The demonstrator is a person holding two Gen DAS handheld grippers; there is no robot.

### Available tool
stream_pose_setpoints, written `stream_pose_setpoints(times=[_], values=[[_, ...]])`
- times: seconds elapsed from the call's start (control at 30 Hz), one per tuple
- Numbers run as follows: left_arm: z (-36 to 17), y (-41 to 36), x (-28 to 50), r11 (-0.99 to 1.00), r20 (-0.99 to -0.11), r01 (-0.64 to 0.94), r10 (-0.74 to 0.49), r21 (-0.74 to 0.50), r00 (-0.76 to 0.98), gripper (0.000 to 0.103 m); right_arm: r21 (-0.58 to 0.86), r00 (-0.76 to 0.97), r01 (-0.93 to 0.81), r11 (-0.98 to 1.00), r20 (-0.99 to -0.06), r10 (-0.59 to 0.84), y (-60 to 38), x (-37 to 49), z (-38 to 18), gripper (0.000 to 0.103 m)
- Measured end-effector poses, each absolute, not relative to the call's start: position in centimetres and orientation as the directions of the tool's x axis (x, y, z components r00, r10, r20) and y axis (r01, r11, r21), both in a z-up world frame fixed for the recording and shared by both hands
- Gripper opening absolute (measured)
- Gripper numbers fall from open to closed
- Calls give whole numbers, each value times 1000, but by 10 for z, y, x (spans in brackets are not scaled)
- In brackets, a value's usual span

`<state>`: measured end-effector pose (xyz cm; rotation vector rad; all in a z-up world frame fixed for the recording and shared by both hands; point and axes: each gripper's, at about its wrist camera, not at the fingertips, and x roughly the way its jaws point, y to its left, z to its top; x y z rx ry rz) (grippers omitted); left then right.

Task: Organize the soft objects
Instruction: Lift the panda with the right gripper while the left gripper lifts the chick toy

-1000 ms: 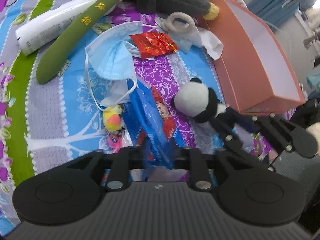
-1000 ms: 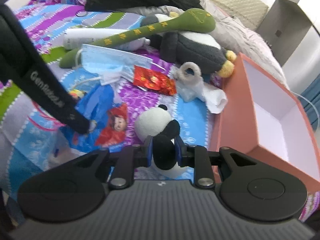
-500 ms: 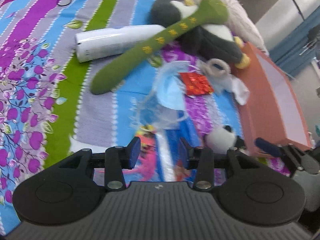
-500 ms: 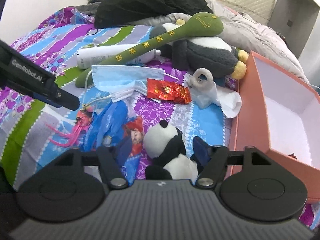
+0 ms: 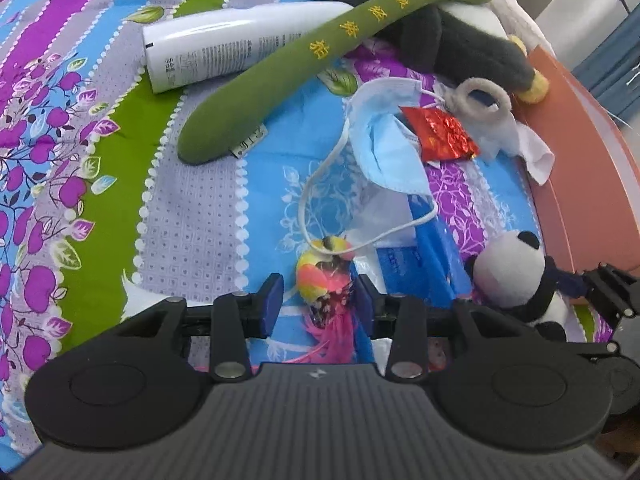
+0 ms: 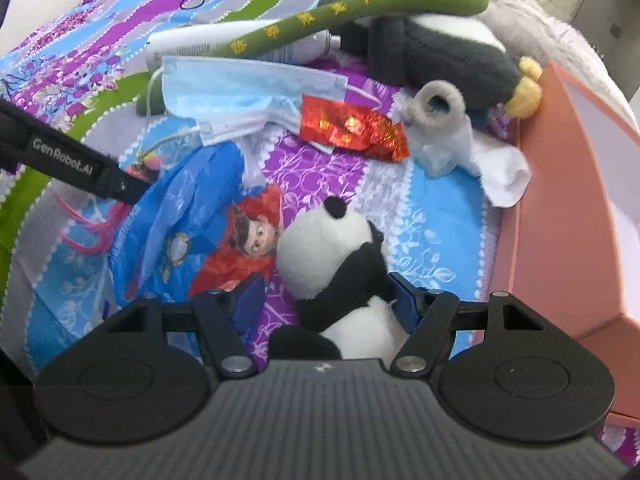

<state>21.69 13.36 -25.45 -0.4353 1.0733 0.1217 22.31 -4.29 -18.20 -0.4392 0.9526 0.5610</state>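
On the bed, my left tongs (image 5: 318,302) have dropped from the blue bag to the feathered toy (image 5: 326,270) at 12 o'clock; the jaws have just been closing, the toy between them, pads not yet pressing. My right tongs (image 6: 326,294) released the small panda (image 6: 340,264) a second ago and have just narrowed slightly; they stand wide, straddling it, unclamped. The orange box (image 6: 560,208) sits at 3 o'clock. Both picks appear imminent.

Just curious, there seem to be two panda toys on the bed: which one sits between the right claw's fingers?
The small panda, white-headed, lying beside the cartoon bag. The big dark plush lies farther back under the green stick, out of the right claw.
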Motion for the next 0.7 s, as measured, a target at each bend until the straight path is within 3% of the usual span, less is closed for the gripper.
stream_pose_setpoints(times=[0.1,0.37,0.7], values=[[-253,139,217,885,-875,-342,-134,-317,465,32,-90,457,-615,783,-851,260,-44,222,-175,56],[-228,132,199,889,-884,-314,-179,-333,431,32,34,425,-524,851,-856,296,-59,217,-155,55],[-224,112,158,888,-896,-304,-215,-345,387,32,80,414,-474,877,-859,302,-73,184,-149,55]])
